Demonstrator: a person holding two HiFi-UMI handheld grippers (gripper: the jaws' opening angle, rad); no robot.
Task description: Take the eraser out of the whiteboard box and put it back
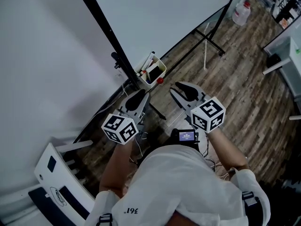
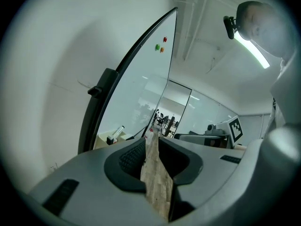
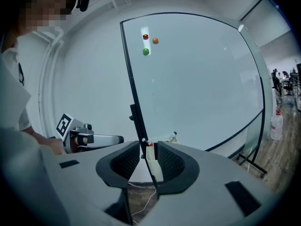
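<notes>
The eraser (image 1: pixel 153 73), a dark flat rectangular block too small for finer detail, stands on edge inside the cream open-topped plastic whiteboard box (image 1: pixel 162 68), at the end of the box nearer the person, with its upper edge showing above the rim. White marker pens (image 1: pixel 147 60) lean in the far end of the same box. The box hangs at the lower corner of the white glossy whiteboard (image 1: pixel 164 13), against its black frame upright (image 1: pixel 108 32), above the wood-plank floor (image 1: pixel 235 79). The left gripper (image 1: pixel 141 96) and right gripper (image 1: pixel 175 87) both point toward the box and stand apart from it, the right one nearer the eraser's end. In each gripper view the jaws stand narrowly apart with nothing between them. The step in hand appears to be the approach for the lift-out. To do it well, the chosen gripper should widen its jaws, come down over the exposed upper edge, close across the block's thin faces, and draw it straight up clear of the pens and rim.
</notes>
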